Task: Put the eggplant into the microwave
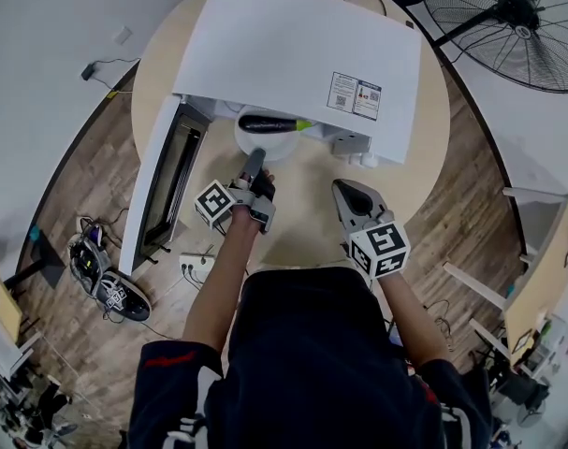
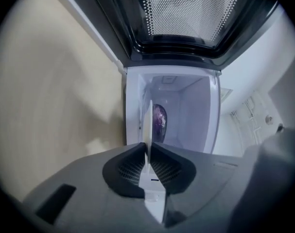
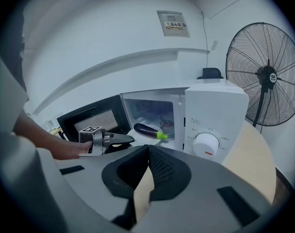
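Plate (image 1: 250, 144) with eggplant (image 1: 272, 124) at the microwave (image 1: 293, 45) mouth — left gripper (image 1: 255, 160) holds it.
Its jaws pinch the plate's near rim, eggplant just beyond the tips; right gripper (image 1: 345, 191) beside, well apart — jaws together, nothing between.

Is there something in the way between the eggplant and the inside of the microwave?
Nothing visible. The door is swung open, and the eggplant lies on a plate at the mouth of the microwave, held by the left gripper.

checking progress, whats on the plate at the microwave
An eggplant lies on the plate, gripped at its rim by the left gripper. The microwave roof covers the plate's far edge.
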### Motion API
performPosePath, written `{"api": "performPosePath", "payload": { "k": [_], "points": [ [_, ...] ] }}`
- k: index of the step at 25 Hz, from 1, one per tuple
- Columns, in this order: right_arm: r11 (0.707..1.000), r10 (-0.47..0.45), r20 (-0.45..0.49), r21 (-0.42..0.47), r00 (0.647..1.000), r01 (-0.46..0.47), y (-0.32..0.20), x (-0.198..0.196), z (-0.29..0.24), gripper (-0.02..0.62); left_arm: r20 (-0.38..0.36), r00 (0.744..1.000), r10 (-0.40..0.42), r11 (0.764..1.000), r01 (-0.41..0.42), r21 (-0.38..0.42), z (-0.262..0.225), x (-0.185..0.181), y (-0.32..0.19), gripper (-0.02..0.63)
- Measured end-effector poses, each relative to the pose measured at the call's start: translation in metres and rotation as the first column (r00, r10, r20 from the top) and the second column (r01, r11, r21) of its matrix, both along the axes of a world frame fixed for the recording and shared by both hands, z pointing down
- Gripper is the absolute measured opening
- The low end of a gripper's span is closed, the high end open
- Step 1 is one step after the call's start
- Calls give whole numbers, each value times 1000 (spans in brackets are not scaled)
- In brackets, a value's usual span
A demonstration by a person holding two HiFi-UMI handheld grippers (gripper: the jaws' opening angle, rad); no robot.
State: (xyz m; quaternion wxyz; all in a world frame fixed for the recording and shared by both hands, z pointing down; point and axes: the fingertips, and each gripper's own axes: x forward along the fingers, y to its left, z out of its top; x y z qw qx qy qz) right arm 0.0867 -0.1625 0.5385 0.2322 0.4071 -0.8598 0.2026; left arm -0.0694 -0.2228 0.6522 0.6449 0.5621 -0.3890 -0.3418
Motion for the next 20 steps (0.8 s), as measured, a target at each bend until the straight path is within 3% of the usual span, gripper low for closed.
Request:
{"api": "performPosePath", "payload": {
  "k": [6,20],
  "points": [
    [1000,11,-1,-7,1000,-11,-1,3,3,11,-23,1000,2,1000,-2,-7,7,6,-11,34],
    [1000,24,-15,-20,1000,-25,0,10,4,11,21,1000,23,1000,-23,-10,9,18,-46,32]
  ]
}}
